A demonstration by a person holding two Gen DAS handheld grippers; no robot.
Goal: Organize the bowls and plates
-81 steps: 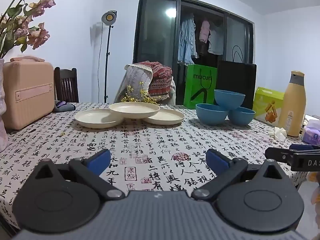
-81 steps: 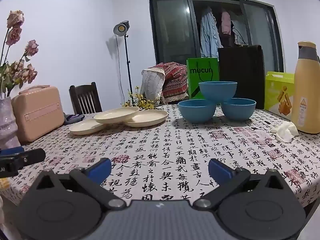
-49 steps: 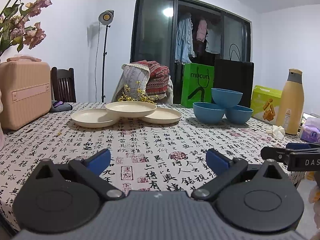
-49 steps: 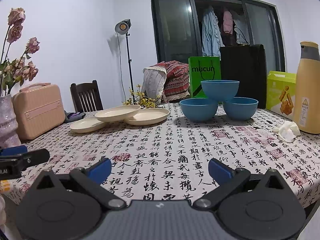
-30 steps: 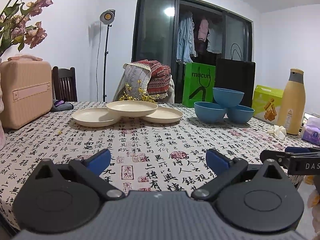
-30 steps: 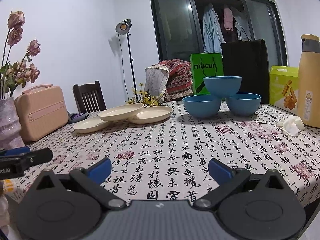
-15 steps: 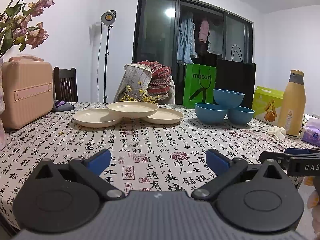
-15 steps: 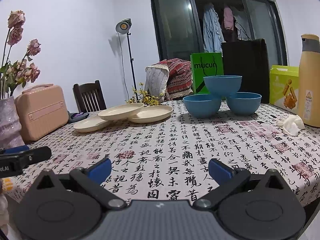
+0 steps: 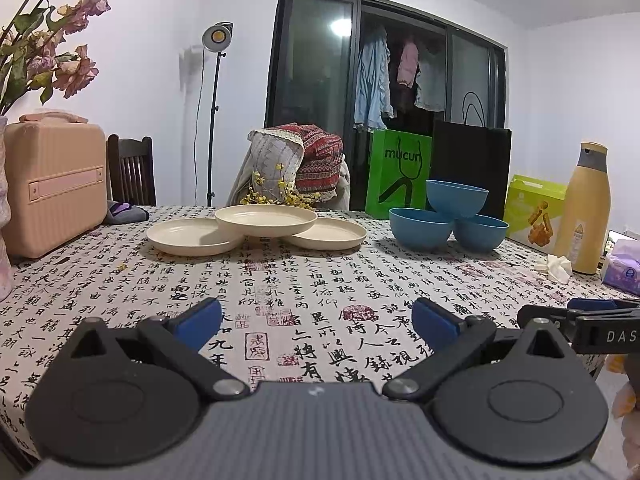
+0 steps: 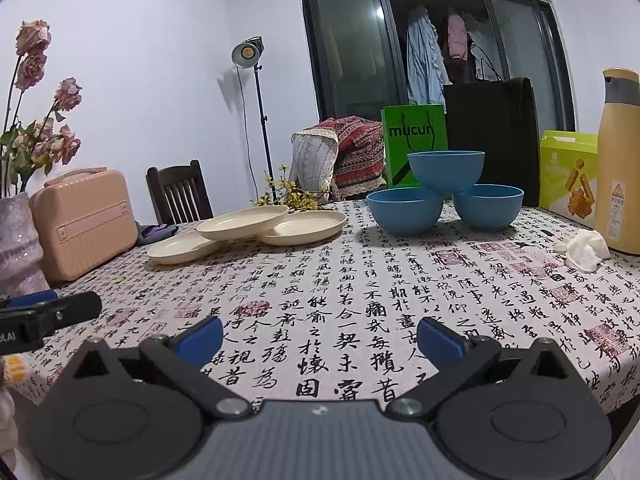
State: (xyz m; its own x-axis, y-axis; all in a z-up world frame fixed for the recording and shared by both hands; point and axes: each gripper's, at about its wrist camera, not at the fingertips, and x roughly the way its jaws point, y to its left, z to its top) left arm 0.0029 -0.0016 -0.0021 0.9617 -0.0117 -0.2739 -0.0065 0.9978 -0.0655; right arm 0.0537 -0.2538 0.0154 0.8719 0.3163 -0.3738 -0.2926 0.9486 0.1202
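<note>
Three cream plates lie at the far side of the table: a left plate [image 9: 192,237], a right plate [image 9: 330,233], and a third plate [image 9: 266,220] resting across both. Three blue bowls stand to their right: a left bowl [image 9: 421,229], a right bowl [image 9: 480,233], and a top bowl [image 9: 457,198] perched on the two. My left gripper [image 9: 316,320] is open and empty over the near table edge. My right gripper [image 10: 320,338] is open and empty too, well short of the bowls [image 10: 404,210] and plates [image 10: 242,222].
The table wears a calligraphy-print cloth [image 9: 304,280]. A pink case [image 9: 54,188] and a vase of flowers [image 10: 20,240] stand at the left. A yellow bottle [image 9: 586,208], a green box [image 9: 534,210], a tissue [image 10: 584,249] and a tissue pack [image 9: 624,266] sit at the right. Bags and a chair stand behind.
Both grippers have drifted slightly and now look a little more down on the table. Both stayed open; plates and bowls have not moved.
</note>
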